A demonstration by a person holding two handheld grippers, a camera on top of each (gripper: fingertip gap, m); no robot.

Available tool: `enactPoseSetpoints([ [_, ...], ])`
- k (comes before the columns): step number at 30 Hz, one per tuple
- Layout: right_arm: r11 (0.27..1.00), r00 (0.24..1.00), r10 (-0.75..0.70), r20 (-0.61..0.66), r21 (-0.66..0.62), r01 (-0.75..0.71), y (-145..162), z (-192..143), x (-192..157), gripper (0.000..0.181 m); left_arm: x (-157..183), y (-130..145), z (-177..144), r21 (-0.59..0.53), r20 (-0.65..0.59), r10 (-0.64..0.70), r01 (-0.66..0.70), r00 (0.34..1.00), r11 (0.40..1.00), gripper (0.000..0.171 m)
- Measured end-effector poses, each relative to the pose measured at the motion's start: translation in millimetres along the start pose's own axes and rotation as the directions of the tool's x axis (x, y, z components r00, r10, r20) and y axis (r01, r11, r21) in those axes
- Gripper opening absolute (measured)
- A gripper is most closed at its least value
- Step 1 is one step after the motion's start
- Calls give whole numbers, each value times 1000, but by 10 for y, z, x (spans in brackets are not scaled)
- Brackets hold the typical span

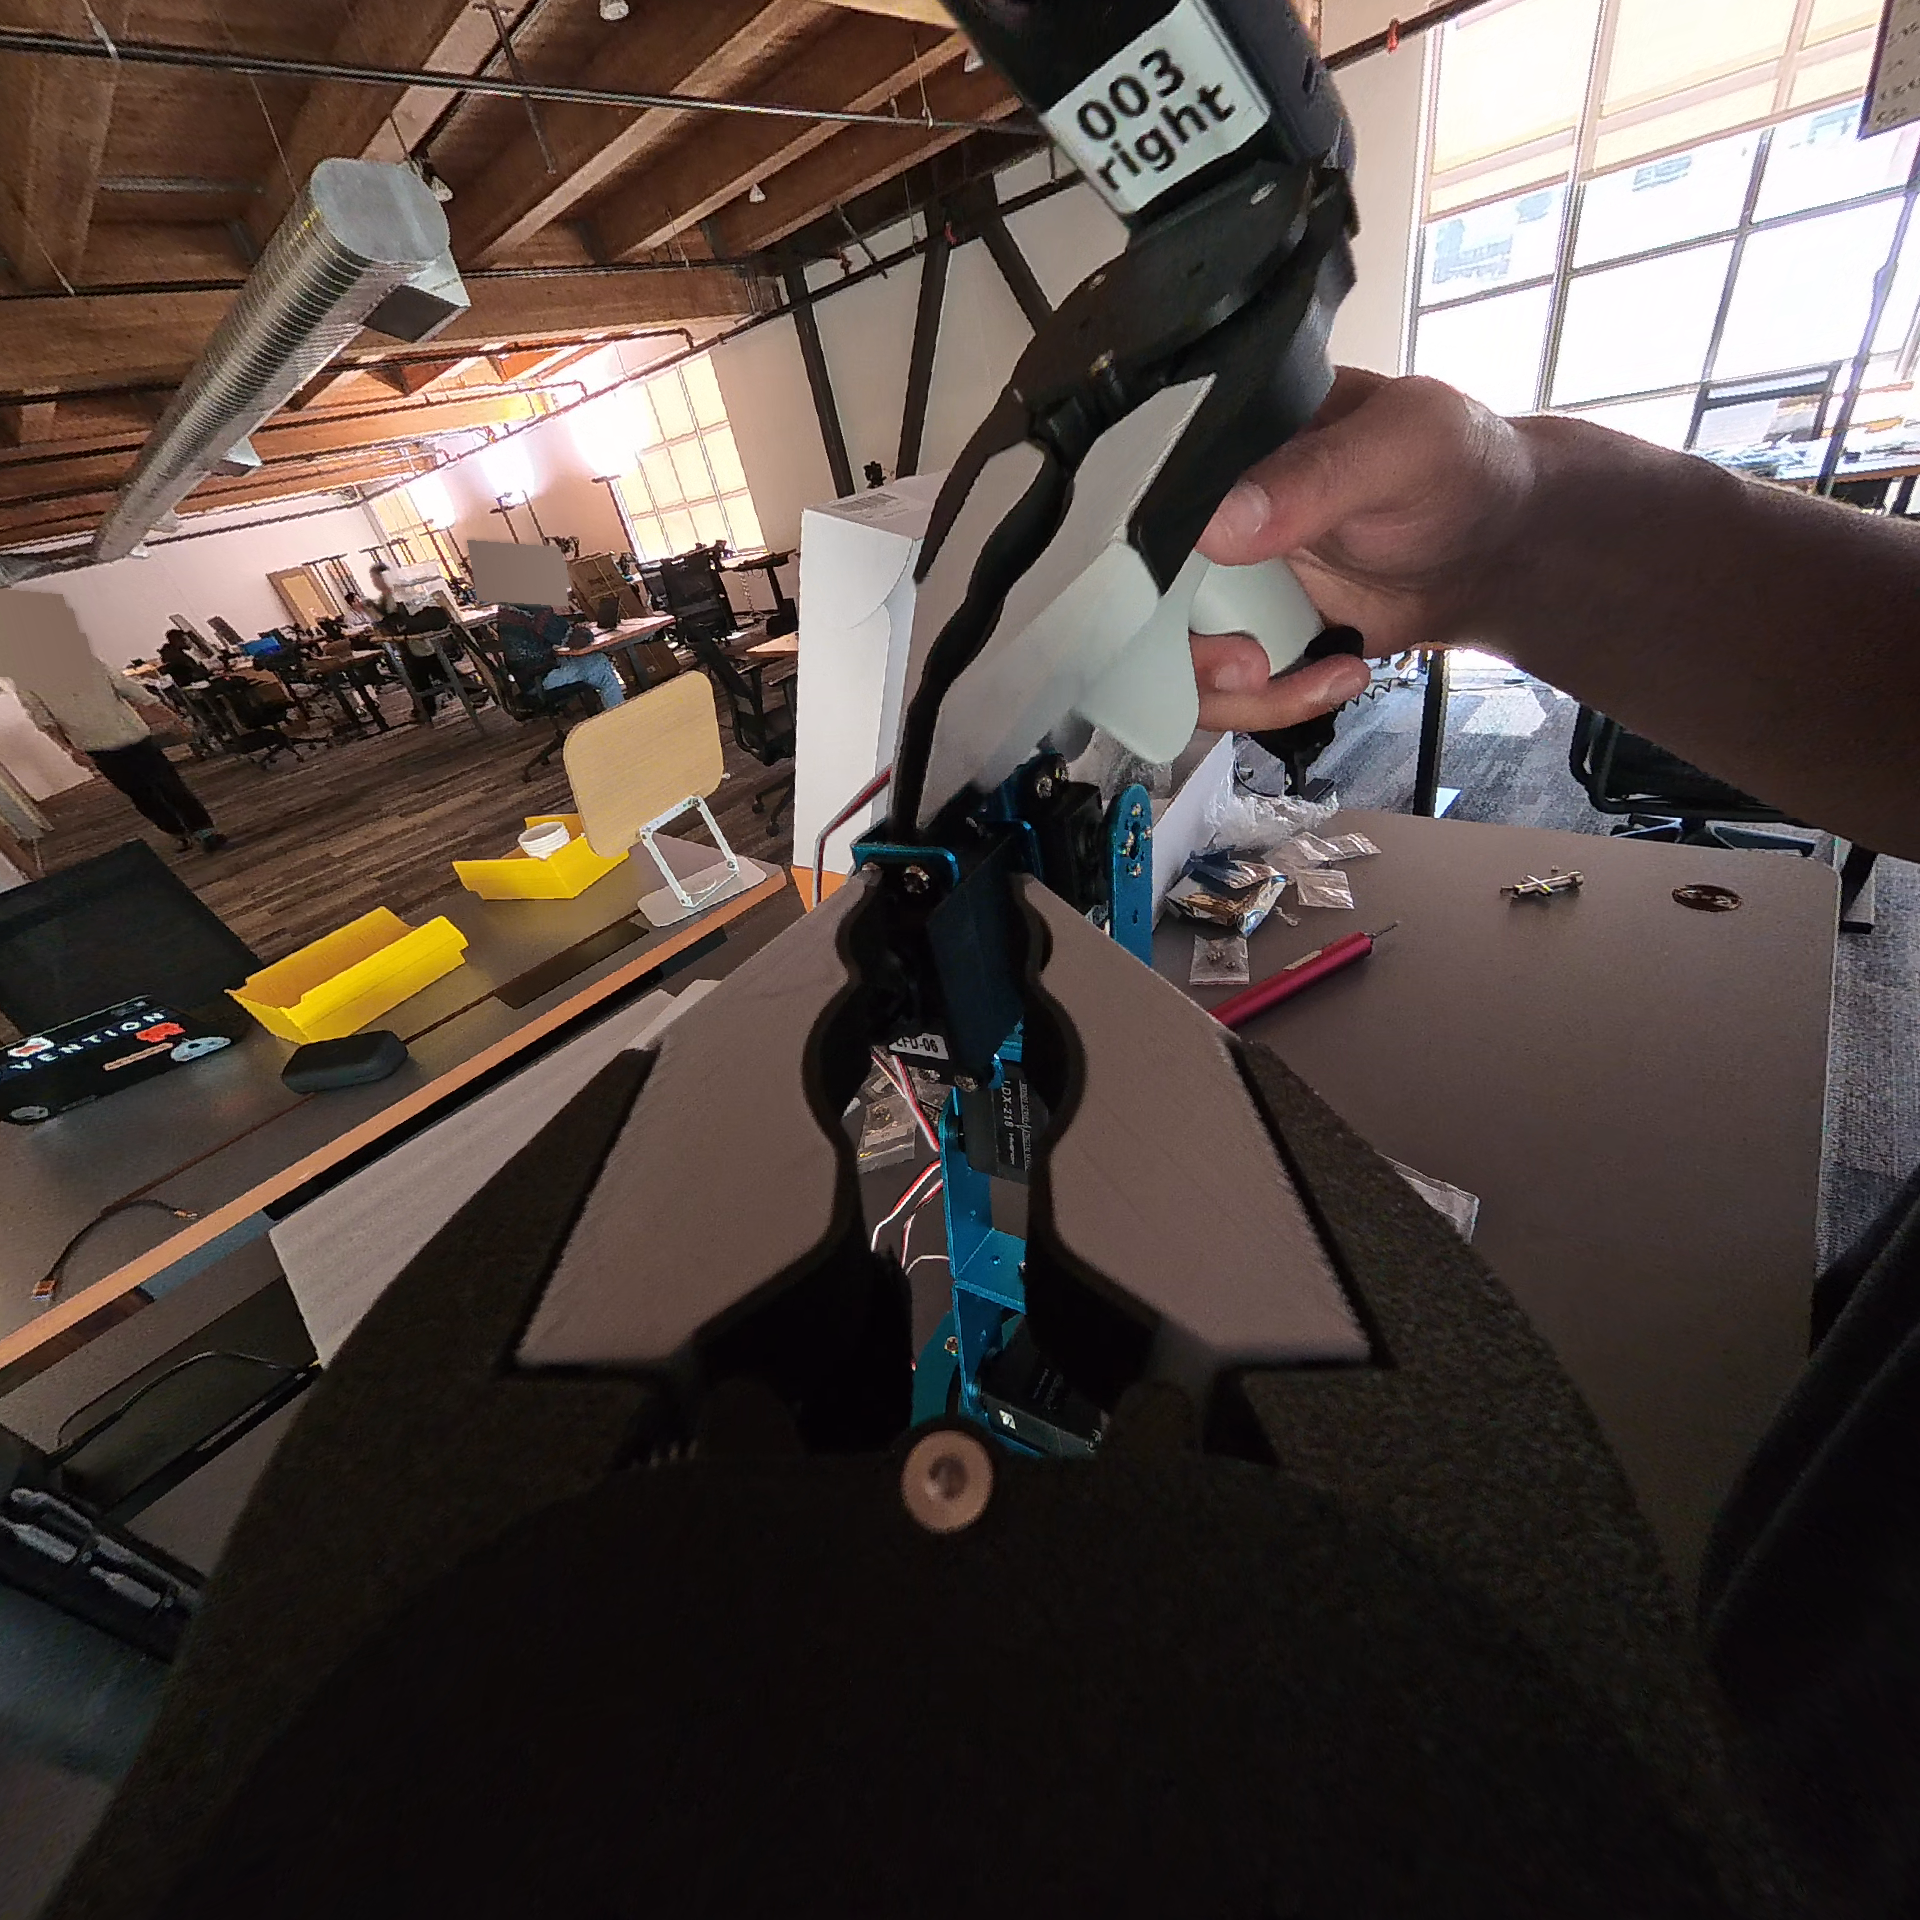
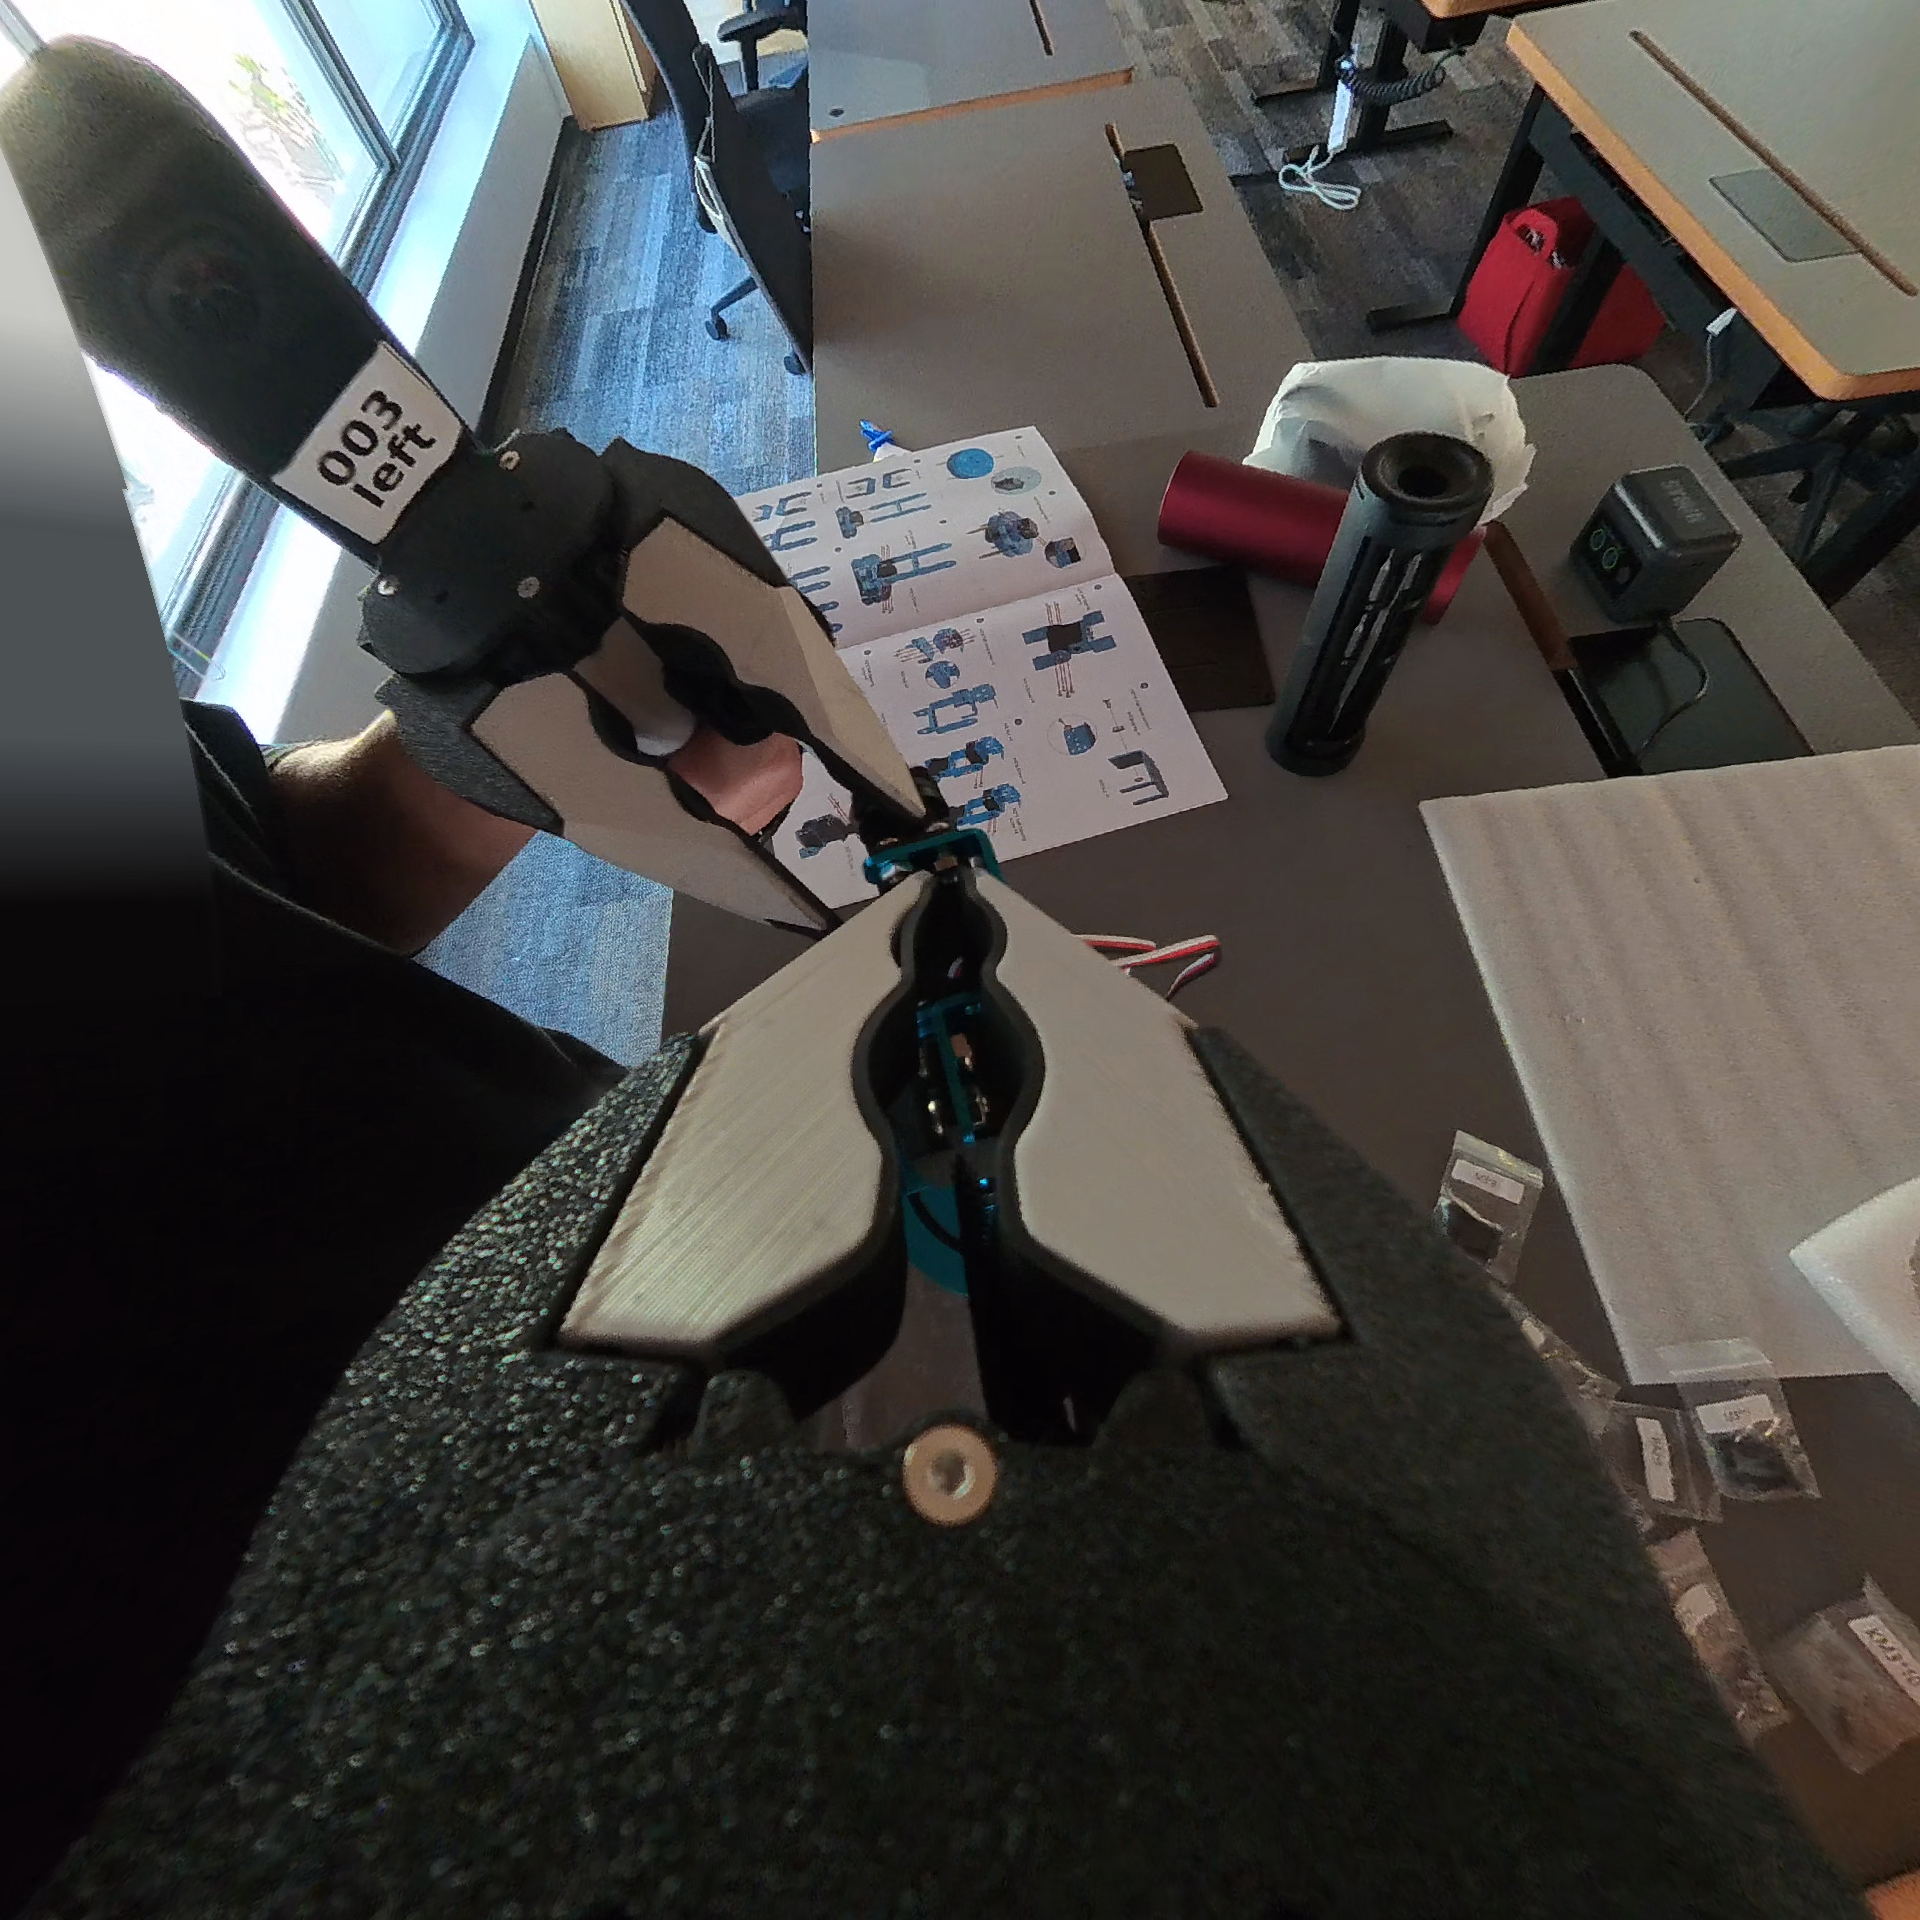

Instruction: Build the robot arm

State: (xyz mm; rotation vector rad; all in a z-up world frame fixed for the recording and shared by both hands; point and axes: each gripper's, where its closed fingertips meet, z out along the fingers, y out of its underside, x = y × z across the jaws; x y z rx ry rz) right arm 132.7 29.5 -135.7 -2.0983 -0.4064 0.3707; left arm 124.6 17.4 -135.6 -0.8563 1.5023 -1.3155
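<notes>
A small blue metal bracket assembly with black servos point(image 1: 982, 1278) and red-white wires is held in the air over a dark table point(image 1: 1558, 1091). My left gripper point(image 1: 945, 883) is shut on it, with a black servo between the fingertips. My right gripper point(image 1: 920, 816), held by a hand point(image 1: 1382, 520), comes down from above and pinches the bracket's top end. In the right wrist view my right gripper point(image 2: 940, 883) is shut on the blue bracket point(image 2: 925, 857). The left gripper point(image 2: 878, 860) grips the same piece from the upper left.
A red screwdriver point(image 1: 1299, 977), small bags of screws point(image 1: 1309, 883) and a white box point(image 1: 862, 644) lie beyond the assembly. An open instruction booklet point(image 2: 1039, 644), a red cylinder point(image 2: 1247, 509), a black cylinder point(image 2: 1361, 613), a white foam sheet point(image 2: 1714, 1039) and parts bags point(image 2: 1714, 1434) are on the table. Yellow trays point(image 1: 353, 971) sit on the left desk.
</notes>
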Motion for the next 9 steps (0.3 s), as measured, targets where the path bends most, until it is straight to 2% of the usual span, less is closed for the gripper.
enactPoseSetpoints([
  [2, 1000, 1000, -24, -2, 17, 24, -33, -28, -10, 3, 0, 0, 1, -2, 0, 2, -2, 1000, 1000, 22],
  [5, 996, 998, -64, -30, 62, 66, -116, -82, 26, 13, 0, 1, -2, -2, 1, 3, -3, 1000, 1000, 23],
  [7, 997, 997, -71, -9, 32, 71, -65, -53, 35, 21, 0, 3, -4, -3, 2, 5, -5, 1000, 1000, 23],
  [9, 998, 998, -66, 19, 12, 66, -25, -5, 36, 21, -1, 3, -6, -2, 3, 3, -3, 1000, 1000, 23],
])
